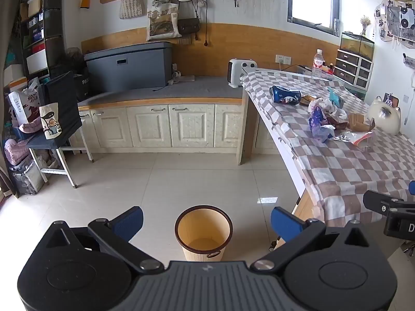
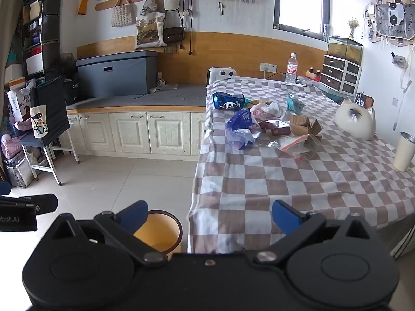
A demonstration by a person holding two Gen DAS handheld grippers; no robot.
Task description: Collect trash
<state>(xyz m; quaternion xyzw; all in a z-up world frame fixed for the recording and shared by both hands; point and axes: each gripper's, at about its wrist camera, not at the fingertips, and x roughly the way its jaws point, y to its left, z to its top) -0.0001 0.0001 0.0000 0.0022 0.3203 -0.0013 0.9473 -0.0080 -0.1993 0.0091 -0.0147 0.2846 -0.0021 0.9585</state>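
Note:
A pile of trash lies on the checkered table (image 2: 285, 181): a crushed blue can (image 2: 228, 101), a blue plastic wrapper (image 2: 240, 128), crumpled white paper (image 2: 267, 110), torn cardboard (image 2: 304, 125) and a clear plastic bag (image 2: 293, 143). The can (image 1: 285, 95) and wrapper (image 1: 319, 124) also show in the left wrist view. A tan waste bin (image 1: 203, 232) stands on the floor by the table's corner; its rim shows in the right wrist view (image 2: 166, 229). My left gripper (image 1: 206, 223) is open and empty above the bin. My right gripper (image 2: 210, 217) is open and empty over the table's near edge.
A white cat-shaped object (image 2: 356, 121), a cream cup (image 2: 404, 151) and a water bottle (image 2: 291, 68) stand on the table. A counter with a grey box (image 1: 129, 66) runs along the back wall. A loaded chair (image 1: 55, 119) stands at the left on the tiled floor (image 1: 168, 181).

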